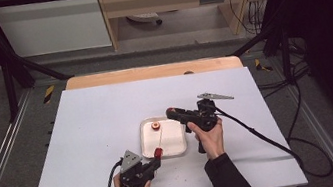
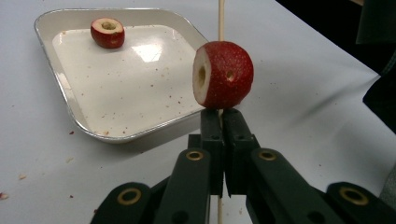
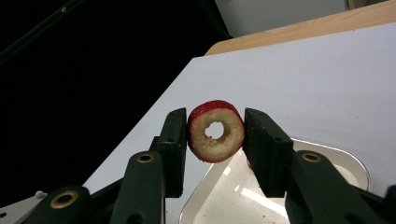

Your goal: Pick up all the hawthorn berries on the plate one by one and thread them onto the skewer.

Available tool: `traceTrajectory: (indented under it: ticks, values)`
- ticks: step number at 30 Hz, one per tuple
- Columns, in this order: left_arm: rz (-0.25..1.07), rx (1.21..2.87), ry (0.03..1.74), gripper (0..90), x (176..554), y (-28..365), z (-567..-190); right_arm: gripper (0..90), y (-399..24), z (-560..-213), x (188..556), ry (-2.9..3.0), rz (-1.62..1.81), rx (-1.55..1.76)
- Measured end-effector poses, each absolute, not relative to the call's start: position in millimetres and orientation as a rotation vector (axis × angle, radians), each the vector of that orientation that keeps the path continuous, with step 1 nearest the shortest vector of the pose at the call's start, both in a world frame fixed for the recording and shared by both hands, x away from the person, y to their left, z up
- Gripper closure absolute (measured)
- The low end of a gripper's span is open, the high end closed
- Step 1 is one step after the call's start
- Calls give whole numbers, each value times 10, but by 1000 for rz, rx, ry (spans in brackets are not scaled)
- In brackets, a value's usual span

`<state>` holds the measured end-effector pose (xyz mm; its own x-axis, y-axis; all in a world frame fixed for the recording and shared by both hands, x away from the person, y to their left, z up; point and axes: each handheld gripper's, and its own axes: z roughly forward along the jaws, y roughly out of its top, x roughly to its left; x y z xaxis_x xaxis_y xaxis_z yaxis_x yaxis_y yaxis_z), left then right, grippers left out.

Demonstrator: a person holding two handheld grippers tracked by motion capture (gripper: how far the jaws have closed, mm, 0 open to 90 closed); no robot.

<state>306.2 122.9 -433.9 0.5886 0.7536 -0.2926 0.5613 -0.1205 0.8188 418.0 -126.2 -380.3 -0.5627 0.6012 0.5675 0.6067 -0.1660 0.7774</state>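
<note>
Over tray (image 1: 179, 148): cored fruit ring (image 3: 215, 131) is clamped by right gripper (image 3: 215, 140).
Left gripper (image 2: 221, 123): closed on skewer (image 2: 221, 18); threaded fruit (image 2: 223, 74) is carried.

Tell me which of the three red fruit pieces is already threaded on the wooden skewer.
The piece just above the left gripper's fingers; the skewer runs through it. Another lies in the tray, the third sits between the right gripper's fingers.

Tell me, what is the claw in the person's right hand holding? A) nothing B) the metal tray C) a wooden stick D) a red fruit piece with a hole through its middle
D: in the right gripper view, the right claw is clamped on both sides of a cored red fruit piece.
</note>
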Motion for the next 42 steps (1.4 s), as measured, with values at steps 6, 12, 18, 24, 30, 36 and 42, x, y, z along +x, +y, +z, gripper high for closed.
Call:
traceTrajectory:
  ticks: [6, 12, 18, 24, 30, 36, 42]
  values:
    - [232, 1773, 1078, 881, 3066, 1196, -4311, 611, -1253, -3834, 4156, -1900, -1971, -1471]
    - [231, 1767, 1073, 881, 3078, 1145, -4268, 611, -1236, -3828, 4133, -1802, -1987, -1455]
    - [191, 1750, 1072, 881, 3101, 1064, -4213, 611, -1246, -3801, 4108, -1789, -2012, -1445]
    - [170, 1739, 1068, 881, 3128, 1009, -4165, 611, -1249, -3794, 4092, -1788, -2063, -1422]
    - [148, 1714, 1068, 881, 3140, 982, -4118, 612, -1268, -3780, 4076, -1767, -2085, -1418]
    - [129, 1704, 1082, 881, 3173, 980, -4112, 612, -1266, -3790, 4055, -1799, -2103, -1384]
    - [114, 1699, 1096, 882, 3192, 972, -4121, 612, -1261, -3802, 4043, -1836, -2119, -1360]
